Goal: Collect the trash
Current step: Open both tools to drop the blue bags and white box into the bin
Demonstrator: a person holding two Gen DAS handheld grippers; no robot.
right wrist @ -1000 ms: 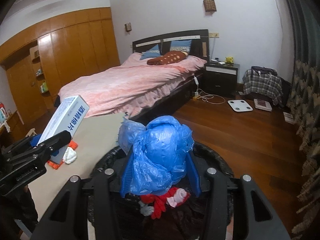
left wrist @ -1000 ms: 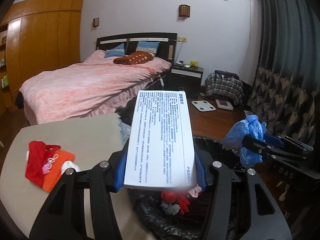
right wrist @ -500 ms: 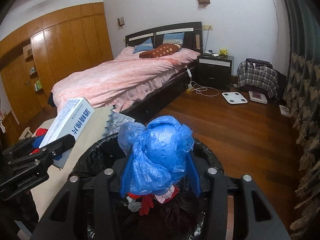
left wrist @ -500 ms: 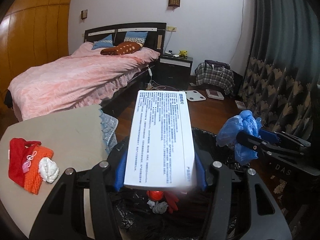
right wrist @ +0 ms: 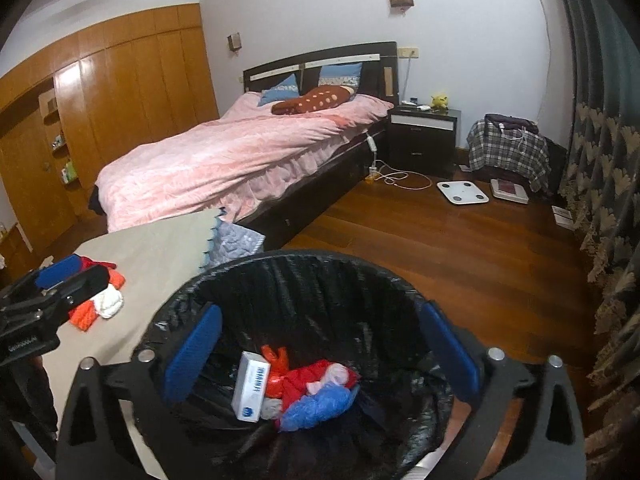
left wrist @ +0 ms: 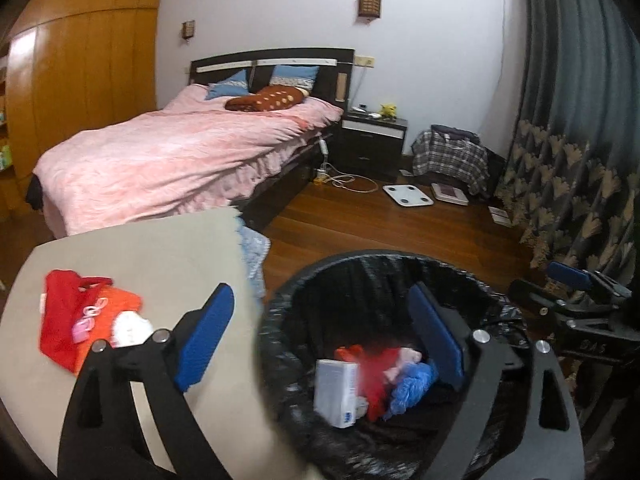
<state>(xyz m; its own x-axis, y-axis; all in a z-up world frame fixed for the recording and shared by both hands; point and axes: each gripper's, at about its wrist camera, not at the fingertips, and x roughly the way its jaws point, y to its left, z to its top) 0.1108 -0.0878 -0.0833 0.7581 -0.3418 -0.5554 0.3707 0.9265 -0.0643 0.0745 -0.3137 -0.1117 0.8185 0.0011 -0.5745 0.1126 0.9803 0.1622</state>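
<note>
black plastic lines the bin (right wrist: 320,276), and it sits directly under both grippers. the left gripper (left wrist: 320,344) is seen with its jaws opening wide and nothing between its blue pads (left wrist: 204,336); the right gripper (right wrist: 320,352) is likewise opening, with nothing pressed by its pads (right wrist: 192,356). no trash is held by either. at the bottom of the bin the white box (right wrist: 251,386) is seen on end, just beside the crumpled blue bag (right wrist: 316,402), among red scraps (right wrist: 298,380). the release step appears to be the one in hand, and it is judged best finished by keeping both sets of jaws spread until they are lifted clear of the liner, so the thin plastic is not snagged or dragged up. beside the bin, on the beige table (left wrist: 168,264), a red and orange pile (left wrist: 80,316) with a white wad (left wrist: 130,330) is left; it is probably to be collected next, though whether it counts as trash cannot be told. farther off, the pink bed (right wrist: 240,160) and wooden floor (right wrist: 440,248) are seen.
</note>
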